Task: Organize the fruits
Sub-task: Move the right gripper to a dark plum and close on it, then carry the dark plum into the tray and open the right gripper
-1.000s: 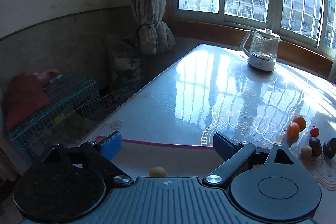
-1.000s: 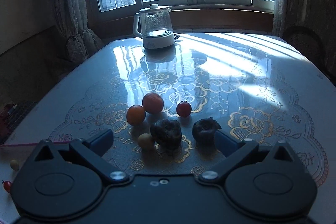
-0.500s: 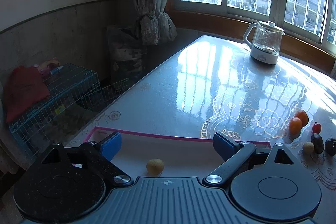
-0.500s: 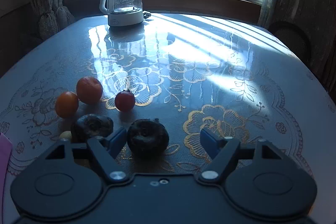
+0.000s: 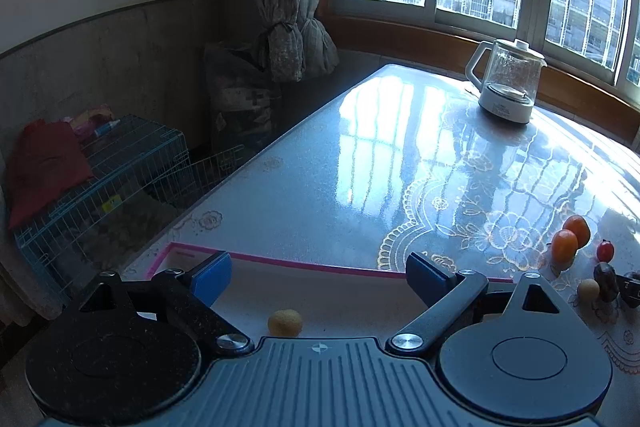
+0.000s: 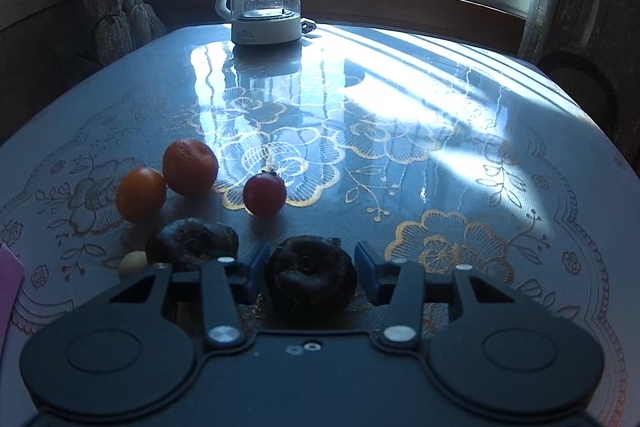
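**Right hand-held gripper brackets a dark fruit**

Now the right hand-held gripper [image 6: 308,269] sits low over the counter [image 6: 440,115], and a dark wrinkled fruit [image 6: 311,275] lies squarely between its blue pads [image 6: 256,273]. The jaws are partly open; whether the pads touch the fruit I cannot tell, though slim gaps seem to show on each side. Just to the left of it rests a second dark fruit [image 6: 191,243], and tucked beside that a small pale yellow fruit [image 6: 133,263].

Count them up on the lace-patterned cloth: two dark fruits, two orange fruits [image 6: 141,193] and [image 6: 190,167] touching side by side, one small red fruit [image 6: 264,194], one pale yellow one. A glass kettle [image 6: 264,5] stands at the far end by the window.

Over on the left, the left hand-held gripper [image 5: 318,277] hovers wide open, holding nothing. Below it lies a white tray with a pink rim [image 5: 280,259], and one small yellow fruit [image 5: 285,323] sits inside it, near the gripper body and between the fingers' lines. A blue wire cage [image 5: 120,171] stands on the floor beyond.
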Motion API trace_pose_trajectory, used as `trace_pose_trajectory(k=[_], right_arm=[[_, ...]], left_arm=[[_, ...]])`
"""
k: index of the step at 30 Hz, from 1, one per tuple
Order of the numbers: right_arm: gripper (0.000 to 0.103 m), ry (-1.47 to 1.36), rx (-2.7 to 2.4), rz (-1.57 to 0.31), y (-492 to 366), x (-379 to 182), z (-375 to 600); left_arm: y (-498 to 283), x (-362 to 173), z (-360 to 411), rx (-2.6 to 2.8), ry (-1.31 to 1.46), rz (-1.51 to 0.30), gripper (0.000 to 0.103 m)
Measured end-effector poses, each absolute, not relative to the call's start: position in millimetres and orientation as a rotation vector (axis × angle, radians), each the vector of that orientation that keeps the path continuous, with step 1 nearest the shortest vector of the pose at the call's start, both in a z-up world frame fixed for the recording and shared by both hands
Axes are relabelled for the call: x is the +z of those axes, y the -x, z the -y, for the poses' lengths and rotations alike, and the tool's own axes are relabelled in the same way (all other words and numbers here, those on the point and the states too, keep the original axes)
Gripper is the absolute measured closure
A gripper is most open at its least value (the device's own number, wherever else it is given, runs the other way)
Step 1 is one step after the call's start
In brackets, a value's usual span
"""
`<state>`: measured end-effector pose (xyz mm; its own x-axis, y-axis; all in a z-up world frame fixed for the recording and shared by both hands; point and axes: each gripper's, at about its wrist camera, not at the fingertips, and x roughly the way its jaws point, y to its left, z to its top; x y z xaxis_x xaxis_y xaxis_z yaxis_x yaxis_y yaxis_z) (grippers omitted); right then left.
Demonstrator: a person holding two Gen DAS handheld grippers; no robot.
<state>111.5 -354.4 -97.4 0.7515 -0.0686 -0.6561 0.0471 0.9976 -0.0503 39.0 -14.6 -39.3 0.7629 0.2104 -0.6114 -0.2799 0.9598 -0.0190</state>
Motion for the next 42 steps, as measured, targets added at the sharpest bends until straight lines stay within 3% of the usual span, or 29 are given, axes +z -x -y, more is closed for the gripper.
trace_pose_trajectory(k=[15,27,36,39,42], right_arm=[[0.059,-0.091,-0.049,-0.665,-69,-76,354],[0.059,-0.115,0.335,-0.675,-45,-46,229],[0.059,-0.059,0.381,-0.738,-82,-71,170],[0.057,-0.058,0.369,-0.751,-83,-77,165],[0.042,-0.050,0.361,-0.746,-80,-76,162]], left_arm=[[-37,-34,-7,0.310,0.135,-0.625,0.010],[-28,-30,-53,0.407,0.170,-0.615,0.010],[-17,-29,-69,0.423,0.165,-0.615,0.010],[-18,-29,-75,0.429,0.171,-0.621,0.010],[-22,-29,-76,0.431,0.170,-0.627,0.010]])
